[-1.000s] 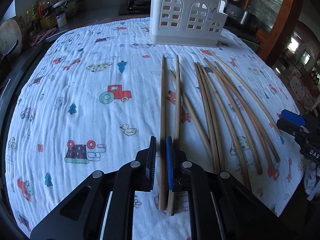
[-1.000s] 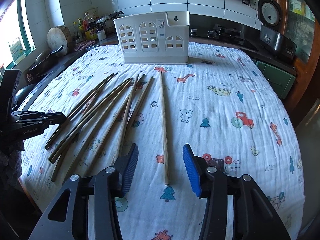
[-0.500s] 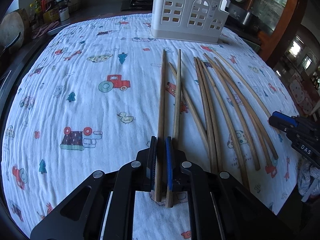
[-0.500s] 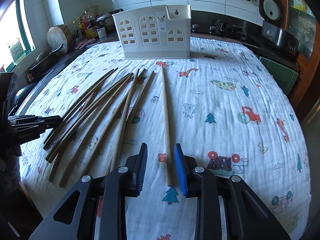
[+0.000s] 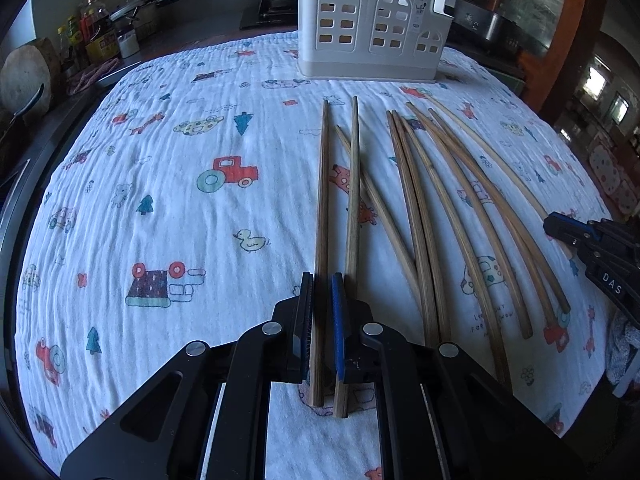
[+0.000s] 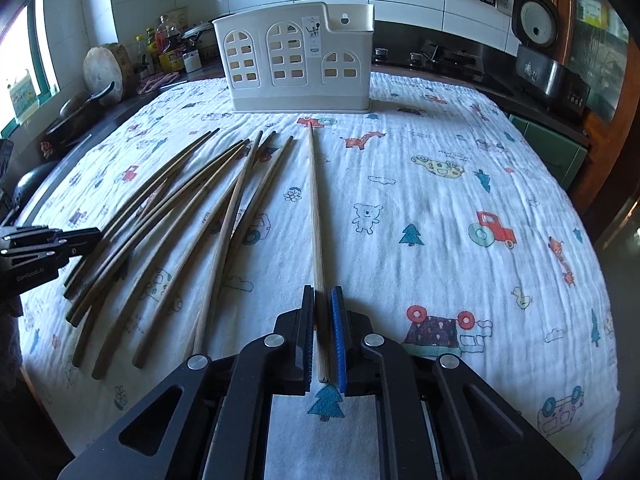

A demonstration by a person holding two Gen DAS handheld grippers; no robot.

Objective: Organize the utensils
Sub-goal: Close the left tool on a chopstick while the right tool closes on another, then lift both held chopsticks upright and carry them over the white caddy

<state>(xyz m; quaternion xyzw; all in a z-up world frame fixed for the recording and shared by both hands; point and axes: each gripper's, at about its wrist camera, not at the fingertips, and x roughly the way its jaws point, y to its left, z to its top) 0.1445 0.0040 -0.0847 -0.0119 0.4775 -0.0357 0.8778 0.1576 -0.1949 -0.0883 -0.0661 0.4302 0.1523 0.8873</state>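
1. Cloth (image 5: 168,168) first: printed sheet across the whole table, and we see nothing of the task on its left part in the left wrist view.
2. Left gripper (image 5: 321,328) is clamped shut on one chopstick (image 5: 322,200). We judge the grip sits near the butt end, with a short stub sticking back past the pads.
3. Held stick runs straight ahead from the jaws, long axis along the fingers, tip aimed at the caddy (image 5: 372,28).
4. Second stick (image 5: 353,200) lies just beside it on the right, outside the jaws, nearly parallel.
5. Loose pile (image 5: 460,216) of chopsticks fans out further right, flat on the cloth, between the two grippers.
6. Right gripper (image 6: 322,336) has closed on a single stick (image 6: 314,208), again near the butt end, axis pointing forward.
7. That stick's tip ends just short of the caddy (image 6: 296,56), which stands upright at the far edge.
8. Key relation for us: caddy lies dead ahead of both grippers, along each stick's axis. We judge the right one nearer in line, so lift, tip upright, drop in.
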